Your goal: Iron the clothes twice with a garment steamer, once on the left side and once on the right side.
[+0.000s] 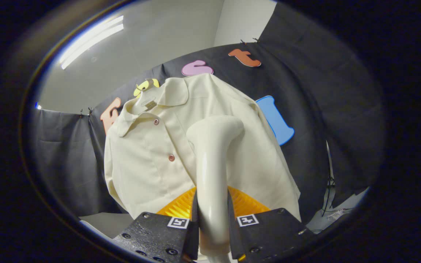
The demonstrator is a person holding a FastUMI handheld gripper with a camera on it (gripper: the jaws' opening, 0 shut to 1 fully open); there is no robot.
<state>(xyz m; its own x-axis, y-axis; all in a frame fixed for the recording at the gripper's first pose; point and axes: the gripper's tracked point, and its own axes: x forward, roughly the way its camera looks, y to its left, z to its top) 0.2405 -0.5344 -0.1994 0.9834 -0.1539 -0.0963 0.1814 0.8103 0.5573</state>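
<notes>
A cream short-sleeved shirt (pixel 152 160) with small brown buttons hangs on a hanger against the black cloth wall, beyond my fingers. My gripper (pixel 212 219) is shut on the handle of a cream garment steamer (pixel 212 160), both fingers pressing its sides. The steamer rises between the fingers, and its rounded head sits in front of the shirt's right half, just right of the button placket at chest height. Whether the head touches the cloth, I cannot tell.
The black cloth wall (pixel 305 95) curves behind and around the shirt. A ceiling light strip (pixel 91 38) glows overhead. A pale surface (pixel 102 223) lies below the shirt's hem, and cables (pixel 329 197) hang beside the cloth further right.
</notes>
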